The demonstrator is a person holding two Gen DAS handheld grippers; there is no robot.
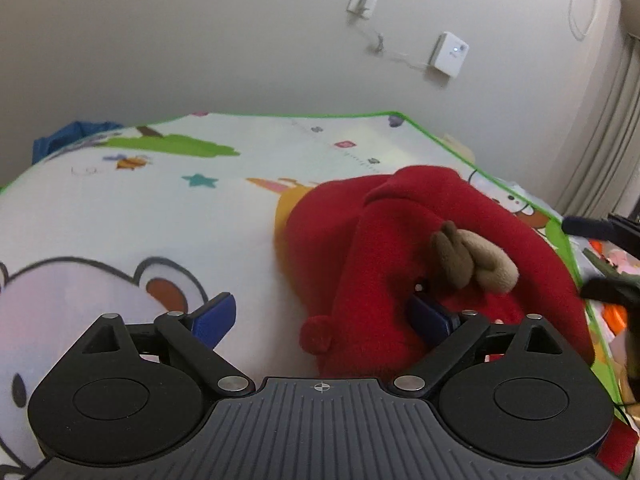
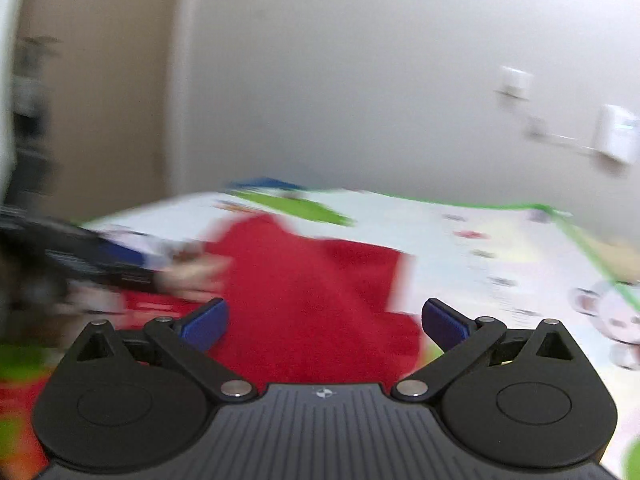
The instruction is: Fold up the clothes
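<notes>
Pale grey wall fills the background in both views, with a white wall box point(image 1: 449, 55) seen at upper right of the left wrist view. Below it a cartoon-printed play mat point(image 1: 160, 216) with a green border is spread out. A red fleece garment point(image 1: 400, 248) is seen bunched at the right of centre on the mat, with a brown plush ornament point(image 1: 472, 260) on it. The left tongs point(image 1: 324, 322) are held wide apart, the right blue pad point(image 1: 430, 320) lying against the red fleece, nothing clamped. In the blurred right wrist view, the right tongs point(image 2: 325, 326) are likewise spread apart, over the garment.
</notes>
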